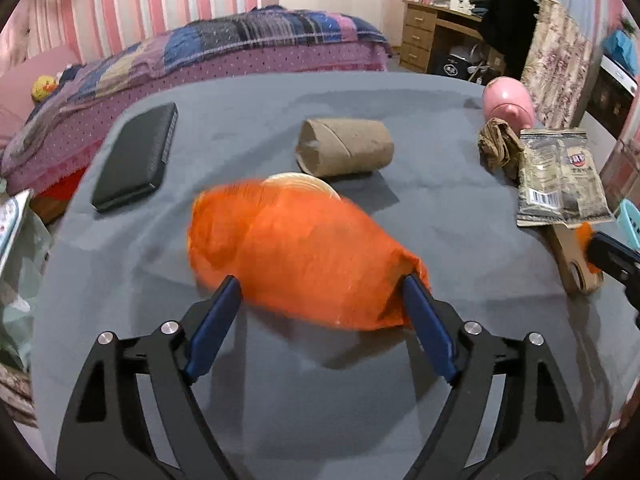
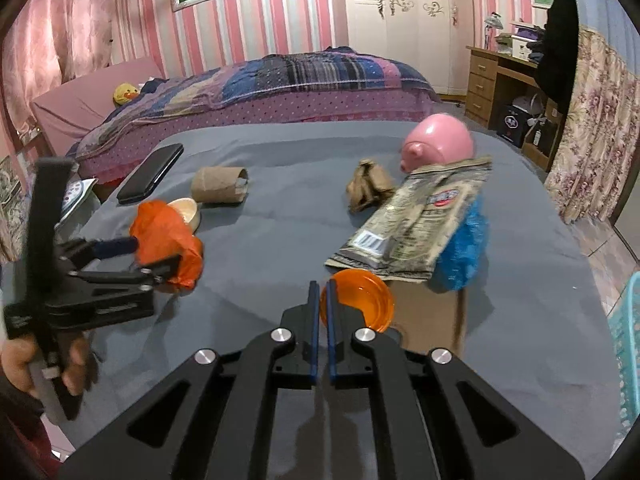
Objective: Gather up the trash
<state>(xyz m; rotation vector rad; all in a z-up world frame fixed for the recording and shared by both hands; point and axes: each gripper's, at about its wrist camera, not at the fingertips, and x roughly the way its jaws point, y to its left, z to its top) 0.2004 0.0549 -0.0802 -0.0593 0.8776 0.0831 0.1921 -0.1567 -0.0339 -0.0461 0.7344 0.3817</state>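
An orange plastic bag [image 1: 296, 256] lies blurred on the grey table [image 1: 280, 380], between the wide-spread fingers of my left gripper [image 1: 320, 280], whose blue pads only flank it. In the right wrist view the left gripper [image 2: 156, 254] reaches around that bag [image 2: 168, 240] from the left. My right gripper [image 2: 320, 284] is shut, and its tips seem to pinch the rim of a translucent orange cup [image 2: 364, 304]. A cardboard tube [image 1: 344, 152], crumpled brown paper [image 1: 500, 148] and a snack wrapper [image 1: 560, 176] lie farther back.
A cream tape roll [image 1: 300, 182] sits behind the bag. A black case [image 1: 136, 156] lies at the left and a pink piggy bank [image 2: 438, 140] at the back right. The wrapper rests on a blue fluffy thing [image 2: 464, 248] and a cardboard box [image 2: 424, 312]. A turquoise basket [image 2: 626, 340] stands off the table's right edge.
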